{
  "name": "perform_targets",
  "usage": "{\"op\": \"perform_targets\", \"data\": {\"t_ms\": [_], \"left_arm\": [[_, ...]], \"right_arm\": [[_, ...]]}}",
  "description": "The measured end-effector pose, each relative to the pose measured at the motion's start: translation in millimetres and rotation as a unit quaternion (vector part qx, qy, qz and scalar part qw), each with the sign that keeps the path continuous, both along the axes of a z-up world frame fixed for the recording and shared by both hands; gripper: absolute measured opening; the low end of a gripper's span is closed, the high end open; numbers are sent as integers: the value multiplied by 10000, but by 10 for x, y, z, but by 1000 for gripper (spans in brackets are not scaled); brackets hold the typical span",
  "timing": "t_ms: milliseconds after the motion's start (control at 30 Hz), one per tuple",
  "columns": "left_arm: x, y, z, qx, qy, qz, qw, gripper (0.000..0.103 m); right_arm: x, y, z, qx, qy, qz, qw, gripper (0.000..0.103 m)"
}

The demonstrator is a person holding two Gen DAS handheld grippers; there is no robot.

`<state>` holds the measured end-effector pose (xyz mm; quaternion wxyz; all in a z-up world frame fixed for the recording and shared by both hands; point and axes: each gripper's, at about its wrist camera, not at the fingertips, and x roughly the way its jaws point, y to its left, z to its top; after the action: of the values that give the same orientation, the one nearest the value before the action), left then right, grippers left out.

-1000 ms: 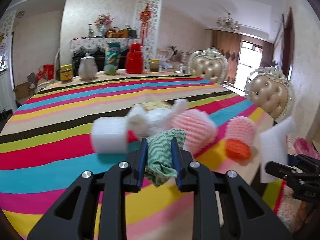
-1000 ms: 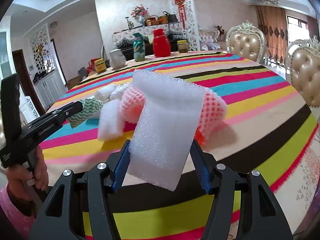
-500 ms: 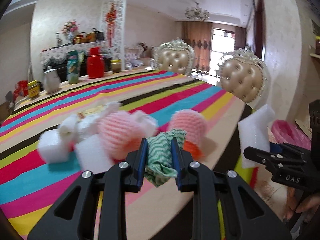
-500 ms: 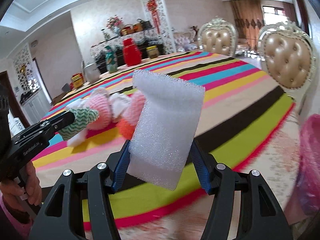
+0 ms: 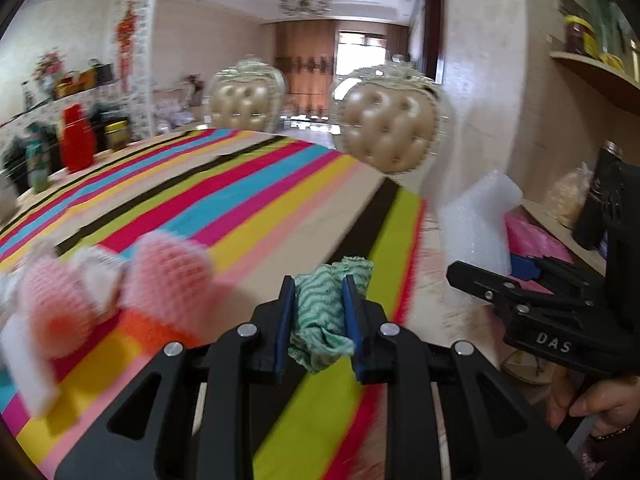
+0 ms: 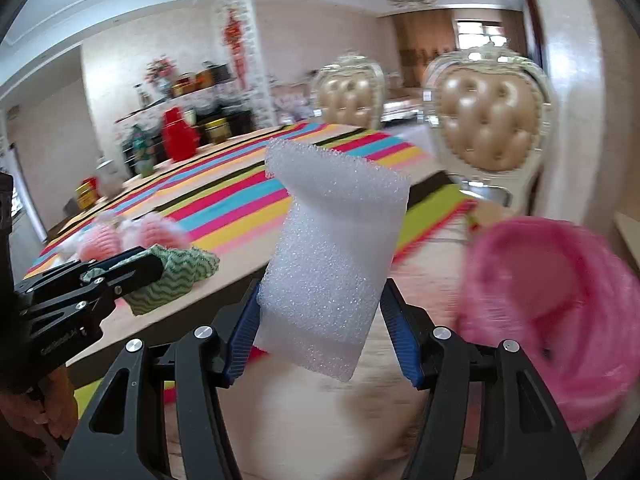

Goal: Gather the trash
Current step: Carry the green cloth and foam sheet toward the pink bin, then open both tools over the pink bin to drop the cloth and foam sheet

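Left tool: the left tool (image 5: 319, 312) was clamped on a crumpled green rag (image 5: 326, 312), which bulged out past both blue pads

Right tool: the right tool (image 6: 320, 332) was clamped on a white foam sheet (image 6: 328, 260), its long axis standing upright and curling at the top

Bin: a pink-lined bin (image 6: 560, 320) sat low at about 3 o'clock from the right tool, just beside it and off the worktop edge; motion blur hid its rim detail

Key relation: the foam sheet was near the bin, apparently not yet over its mouth; the right tool looked nearer to the bin than the left, which showed at 9 o'clock in the right wrist view, over the worktop edge

Worktop: the striped worktop (image 5: 224, 200) carried more trash, pink foam nets (image 5: 168, 280) and white scraps, at 9 o'clock from the left tool

Judgement: the foam would likely go in first, needing a short shift toward 3 o'clock; being light, it might drift or cling on release
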<state>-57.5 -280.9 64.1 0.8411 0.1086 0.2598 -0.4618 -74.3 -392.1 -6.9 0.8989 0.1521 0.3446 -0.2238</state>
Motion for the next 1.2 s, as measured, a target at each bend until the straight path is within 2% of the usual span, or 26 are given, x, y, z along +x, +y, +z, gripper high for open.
{"op": "perform_targets", "data": {"t_ms": [233, 533, 767, 933, 1033, 1067, 1100, 1133, 1200], "left_arm": [[-246, -660, -20, -37, 92, -666, 9977, 23], [-564, -1474, 22, -139, 281, -1415, 9894, 23], [-784, -1977, 18, -144, 349, -1843, 9822, 24], [-877, -2333, -4, -130, 432, -2014, 9785, 25], [-883, -2520, -43, -103, 551, -2090, 9763, 33], [-875, -2573, -52, -58, 531, -2021, 9779, 49], [-860, -2587, -51, -60, 512, -1946, 9795, 59], [-828, -2573, -41, -135, 497, -1839, 9816, 59], [-774, -2512, -31, -152, 413, -1701, 9844, 66]], "right_arm": [[-394, -464, 69, -460, 204, -730, 9961, 57], [-929, -987, 39, -906, 624, -1544, 9819, 58], [-1215, -1245, 20, -998, 697, -1695, 9780, 58], [-1270, -1349, -29, -969, 712, -1697, 9781, 58], [-1263, -1417, -64, -961, 733, -1701, 9780, 61], [-1271, -1429, -69, -985, 742, -1713, 9775, 63], [-1287, -1436, -68, -982, 744, -1723, 9773, 69], [-1279, -1425, -56, -1000, 729, -1746, 9768, 74], [-1326, -1427, -34, -1045, 687, -1780, 9760, 76]]}}
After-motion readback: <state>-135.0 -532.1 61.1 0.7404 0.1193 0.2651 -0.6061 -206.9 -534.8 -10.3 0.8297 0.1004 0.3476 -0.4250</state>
